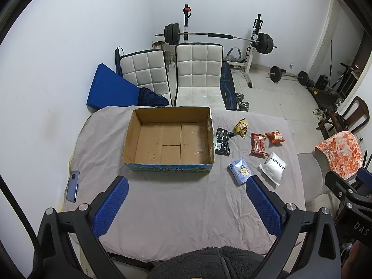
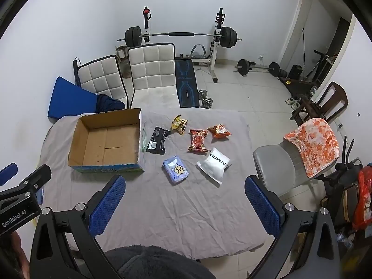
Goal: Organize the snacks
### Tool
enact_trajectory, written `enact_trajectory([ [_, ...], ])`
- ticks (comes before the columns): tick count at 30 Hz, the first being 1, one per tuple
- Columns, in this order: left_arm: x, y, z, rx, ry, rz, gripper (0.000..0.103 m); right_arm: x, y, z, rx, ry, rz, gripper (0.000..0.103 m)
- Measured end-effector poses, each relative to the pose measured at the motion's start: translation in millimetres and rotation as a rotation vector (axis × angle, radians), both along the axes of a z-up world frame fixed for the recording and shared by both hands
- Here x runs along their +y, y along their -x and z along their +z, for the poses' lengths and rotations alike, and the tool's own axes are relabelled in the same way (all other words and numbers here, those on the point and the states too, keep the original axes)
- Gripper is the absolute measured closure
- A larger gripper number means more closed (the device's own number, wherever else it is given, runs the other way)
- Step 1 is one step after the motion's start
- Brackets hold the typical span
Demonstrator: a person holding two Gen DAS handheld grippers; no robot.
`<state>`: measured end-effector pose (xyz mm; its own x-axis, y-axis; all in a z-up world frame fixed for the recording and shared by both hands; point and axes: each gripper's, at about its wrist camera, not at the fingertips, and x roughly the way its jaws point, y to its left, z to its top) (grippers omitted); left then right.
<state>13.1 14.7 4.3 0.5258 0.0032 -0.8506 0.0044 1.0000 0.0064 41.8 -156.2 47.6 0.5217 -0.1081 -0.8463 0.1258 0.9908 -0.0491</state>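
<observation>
Above grey table (image 1: 162, 209), left tongs (image 1: 187, 200) and right tongs (image 2: 184, 200) tilt downward, both apart, empty.

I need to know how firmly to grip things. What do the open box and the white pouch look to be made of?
The box looks like corrugated cardboard: matte brown inside, flap seams on the floor, a printed blue outer side. The white pouch looks like thin plastic film, smooth with a soft sheen and sealed flat edges; it could be foil-lined, which the views do not settle.
</observation>
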Motion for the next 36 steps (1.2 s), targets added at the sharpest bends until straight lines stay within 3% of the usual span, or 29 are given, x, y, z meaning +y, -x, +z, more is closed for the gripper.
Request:
enact_trajectory([
  [36,5.3,-9.0,-6.1,0.009,0.000,0.007,0.000,0.7,-12.8,3.9,-0.010,0.010,0.007,0.000],
])
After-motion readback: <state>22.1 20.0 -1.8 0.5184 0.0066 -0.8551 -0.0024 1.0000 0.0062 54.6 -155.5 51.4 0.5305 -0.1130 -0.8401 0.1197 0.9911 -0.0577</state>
